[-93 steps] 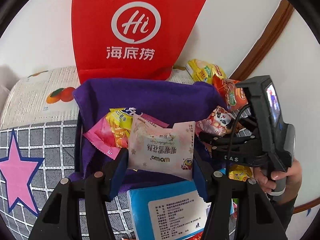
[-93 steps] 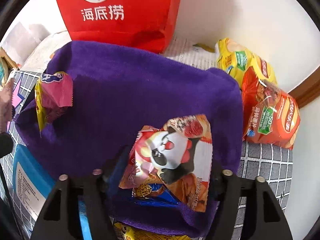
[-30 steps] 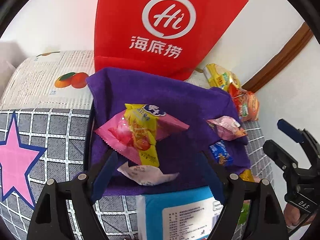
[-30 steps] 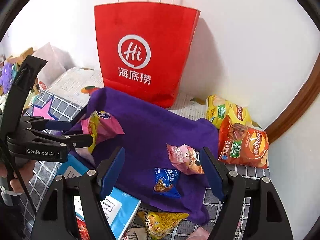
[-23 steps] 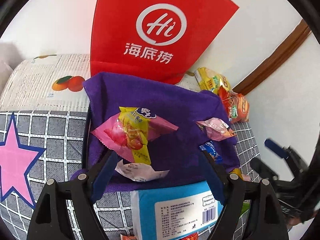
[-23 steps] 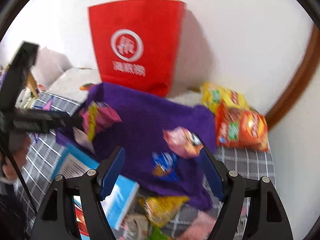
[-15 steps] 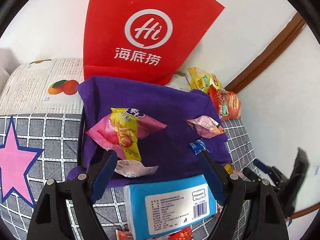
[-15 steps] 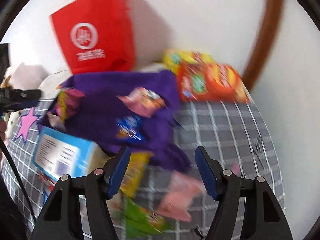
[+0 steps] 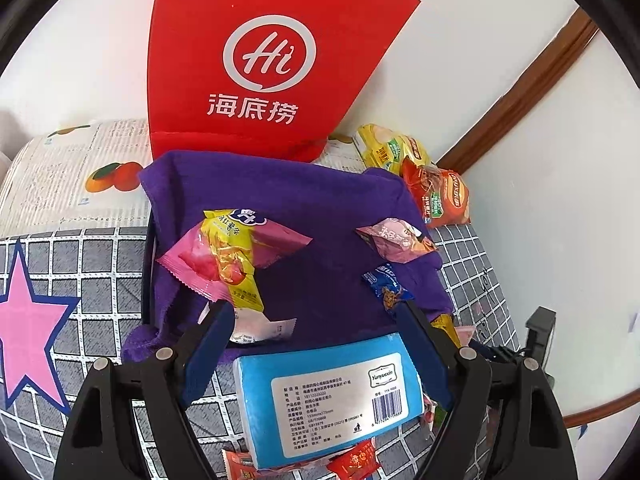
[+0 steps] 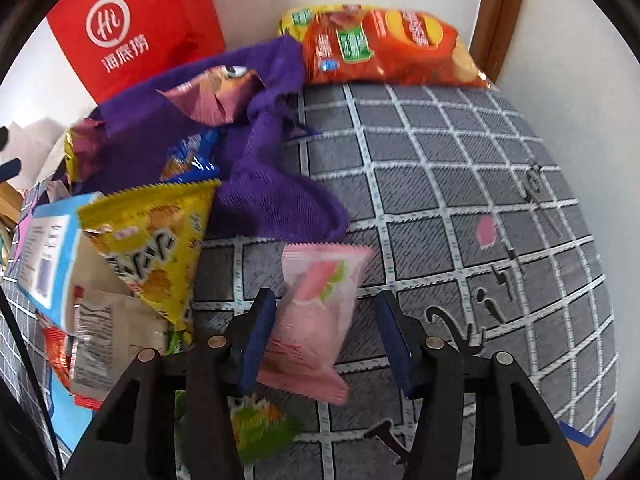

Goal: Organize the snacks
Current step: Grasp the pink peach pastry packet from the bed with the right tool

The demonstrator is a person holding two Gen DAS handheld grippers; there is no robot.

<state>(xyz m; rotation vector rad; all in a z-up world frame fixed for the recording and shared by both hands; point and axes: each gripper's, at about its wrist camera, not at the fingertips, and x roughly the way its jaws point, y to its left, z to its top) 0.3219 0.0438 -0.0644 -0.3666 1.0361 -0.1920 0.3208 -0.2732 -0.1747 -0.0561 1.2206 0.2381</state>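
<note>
Beside pink packet (image 10: 316, 312): yellow snack bag (image 10: 156, 240), purple cloth (image 10: 276, 192).

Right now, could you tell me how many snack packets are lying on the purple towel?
4 on the purple towel: the pink-and-yellow packet at its left, the small white packet at its near edge, the pink panda packet and the blue packet at its right. Folds may hide more.

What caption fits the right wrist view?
Right gripper closing around a pink snack packet on the grid-patterned cloth, beside the purple towel.
</note>
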